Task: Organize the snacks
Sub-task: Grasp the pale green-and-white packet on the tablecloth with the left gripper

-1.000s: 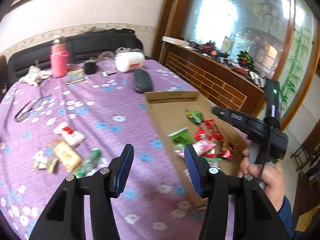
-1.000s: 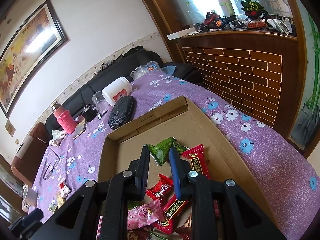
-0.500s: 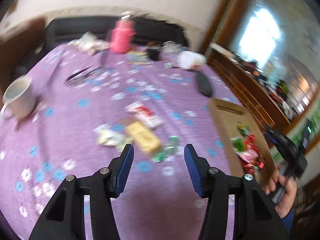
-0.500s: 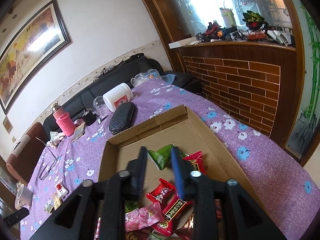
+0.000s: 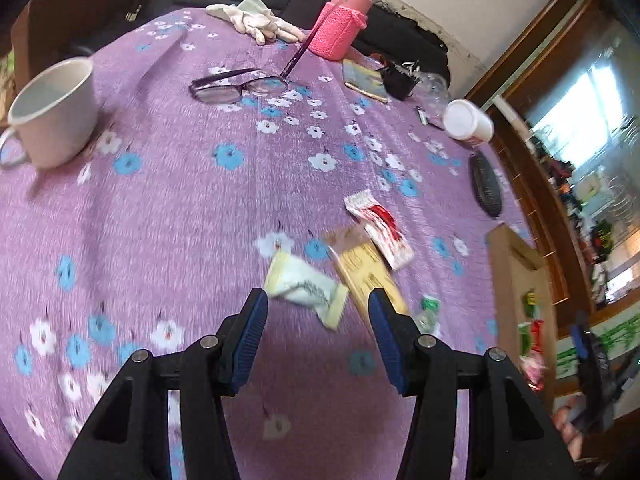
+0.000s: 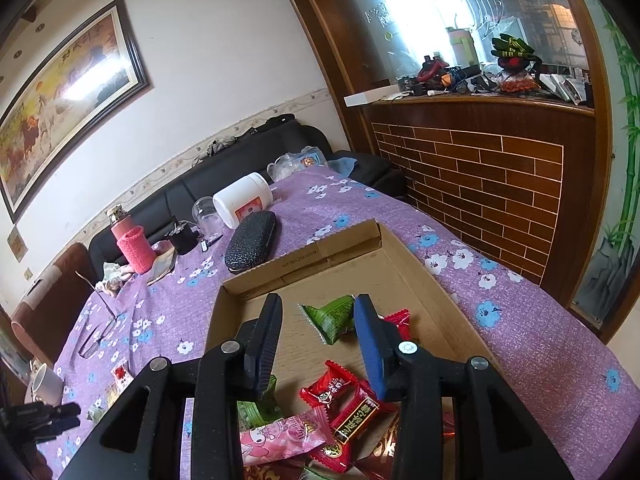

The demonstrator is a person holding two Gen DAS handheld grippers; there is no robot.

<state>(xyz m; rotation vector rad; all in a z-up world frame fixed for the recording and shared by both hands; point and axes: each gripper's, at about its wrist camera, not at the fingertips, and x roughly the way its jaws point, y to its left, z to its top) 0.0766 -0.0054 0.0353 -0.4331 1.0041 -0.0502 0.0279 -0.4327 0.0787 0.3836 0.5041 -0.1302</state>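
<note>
My left gripper (image 5: pixel 314 312) is open and empty, low over the purple cloth, just short of a white-and-yellow snack packet (image 5: pixel 304 286). Beside it lie a yellow-brown packet (image 5: pixel 366 272), a red-and-white packet (image 5: pixel 380 230) and a small green sweet (image 5: pixel 428 312). My right gripper (image 6: pixel 318 320) is open and empty above the cardboard box (image 6: pixel 332 246), which holds a green sweet (image 6: pixel 334 316), red sweets (image 6: pixel 332 388) and a pink packet (image 6: pixel 284 436). The box also shows at the right of the left wrist view (image 5: pixel 516 264).
On the table stand a white mug (image 5: pixel 52 112), glasses (image 5: pixel 236 88), a pink flask (image 5: pixel 344 24), white gloves (image 5: pixel 256 20), a white jar (image 6: pixel 242 204) and a black glasses case (image 6: pixel 250 246). A brick-faced counter (image 6: pixel 500 168) runs along the right.
My left gripper swung left from the box and came down to the loose snacks on the cloth. My right gripper opened wider over the box.
</note>
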